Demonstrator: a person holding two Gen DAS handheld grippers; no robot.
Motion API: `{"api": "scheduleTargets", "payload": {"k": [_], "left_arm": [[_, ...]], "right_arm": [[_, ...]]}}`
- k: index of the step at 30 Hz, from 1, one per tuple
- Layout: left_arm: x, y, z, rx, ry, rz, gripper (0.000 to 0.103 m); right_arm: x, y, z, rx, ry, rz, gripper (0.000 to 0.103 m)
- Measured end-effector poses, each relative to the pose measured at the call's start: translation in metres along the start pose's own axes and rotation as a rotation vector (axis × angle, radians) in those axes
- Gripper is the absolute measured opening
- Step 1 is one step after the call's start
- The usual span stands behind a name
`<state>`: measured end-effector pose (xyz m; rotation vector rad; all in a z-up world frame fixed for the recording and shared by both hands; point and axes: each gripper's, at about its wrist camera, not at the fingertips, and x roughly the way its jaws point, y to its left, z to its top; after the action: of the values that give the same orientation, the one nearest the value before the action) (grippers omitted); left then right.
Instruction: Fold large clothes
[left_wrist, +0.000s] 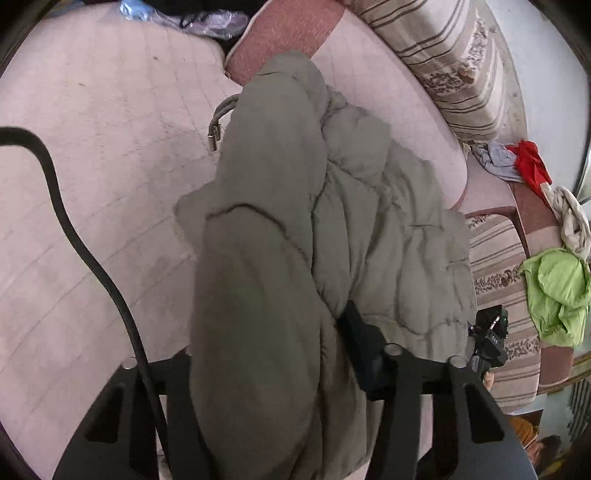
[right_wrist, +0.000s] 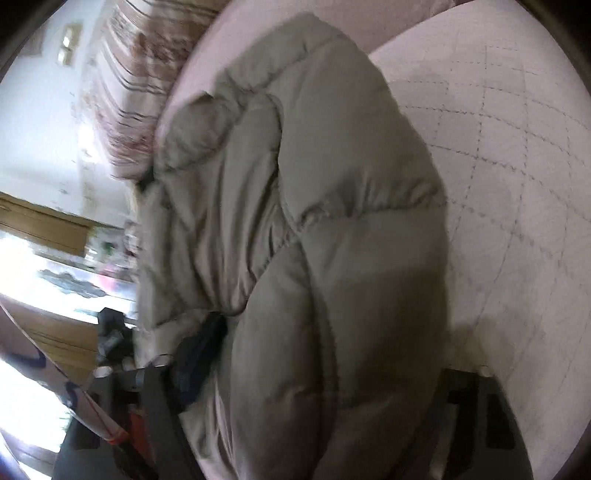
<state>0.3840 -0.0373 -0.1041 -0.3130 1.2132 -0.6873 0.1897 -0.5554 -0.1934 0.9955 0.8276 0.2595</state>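
Note:
A large grey-green puffer jacket (left_wrist: 332, 206) lies bunched on a pale pink quilted bed cover (left_wrist: 92, 147). My left gripper (left_wrist: 280, 354) is shut on a thick fold of the jacket; the cloth hides the left finger and only the right finger (left_wrist: 360, 332) shows. A drawstring with metal tips (left_wrist: 216, 129) hangs off the jacket's left side. In the right wrist view the jacket (right_wrist: 332, 221) fills the frame, and my right gripper (right_wrist: 295, 369) is shut on its padded edge, with only the left finger (right_wrist: 199, 350) showing. The cover (right_wrist: 517, 166) lies to the right.
Striped cushions (left_wrist: 450, 62) and a reddish pillow (left_wrist: 280, 40) line the far edge. Red (left_wrist: 528, 162), grey, cream and lime green (left_wrist: 557, 291) clothes lie at the right. A black cable (left_wrist: 81, 243) crosses the left. A wall and wooden frame (right_wrist: 48, 225) show left.

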Motion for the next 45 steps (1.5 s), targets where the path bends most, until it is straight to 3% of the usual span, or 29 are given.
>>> {"api": "scheduleTargets", "payload": {"k": [2,6,8,10,12,13,16,19,22,23,24,27,32,33,36,37,45], "left_arm": [[-0.014,-0.004,-0.009,0.007,0.002,-0.005,0.044],[-0.030,-0.007,-0.031,0.033,-0.022,0.030,0.046],[-0.012,0.002,-0.035,0.025,-0.016,0.104,0.059],[-0.001,0.022,-0.035,-0.043,-0.017,0.146,0.072],[-0.006,0.031,-0.037,-0.135,-0.041,0.093,0.073],[-0.014,0.033,-0.039,-0.165,-0.060,0.082,0.073],[-0.051,0.027,-0.045,-0.132,-0.148,0.113,0.073],[-0.083,0.019,-0.046,-0.101,-0.222,0.177,0.073],[-0.099,0.003,-0.045,-0.052,-0.242,0.227,0.073],[-0.099,-0.006,-0.048,-0.026,-0.239,0.238,0.073],[-0.090,-0.023,-0.045,0.006,-0.227,0.247,0.073],[-0.051,-0.074,-0.036,0.094,-0.200,0.286,0.073],[0.028,-0.138,-0.021,0.170,-0.156,0.248,0.073],[0.054,-0.146,-0.014,0.192,-0.128,0.284,0.073],[0.093,-0.145,-0.002,0.208,-0.143,0.405,0.073],[0.098,-0.146,0.004,0.203,-0.148,0.407,0.074],[0.116,-0.127,0.029,0.142,-0.201,0.402,0.085]], "right_arm": [[-0.014,0.009,-0.012,-0.018,0.003,0.039,0.054],[-0.032,0.031,-0.045,-0.093,0.002,0.067,0.053],[-0.028,0.027,-0.057,-0.098,0.001,0.004,0.055],[-0.018,0.011,-0.062,-0.045,-0.008,-0.101,0.068],[-0.016,-0.005,-0.067,0.054,-0.084,-0.187,0.094],[-0.021,-0.007,-0.068,0.086,-0.125,-0.192,0.094],[-0.050,0.001,-0.079,0.117,-0.252,-0.254,0.094],[-0.089,0.031,-0.089,0.031,-0.384,-0.381,0.094],[-0.099,0.067,-0.088,-0.089,-0.425,-0.455,0.093],[-0.097,0.080,-0.090,-0.129,-0.421,-0.462,0.087],[-0.086,0.098,-0.089,-0.177,-0.405,-0.463,0.081],[-0.037,0.137,-0.074,-0.268,-0.348,-0.465,0.078],[0.041,0.150,-0.053,-0.310,-0.282,-0.504,0.078],[0.053,0.149,-0.048,-0.326,-0.276,-0.536,0.078],[0.090,0.143,-0.029,-0.395,-0.262,-0.688,0.079],[0.095,0.140,-0.022,-0.401,-0.265,-0.701,0.079],[0.122,0.114,0.030,-0.308,-0.257,-0.640,0.092]]}}
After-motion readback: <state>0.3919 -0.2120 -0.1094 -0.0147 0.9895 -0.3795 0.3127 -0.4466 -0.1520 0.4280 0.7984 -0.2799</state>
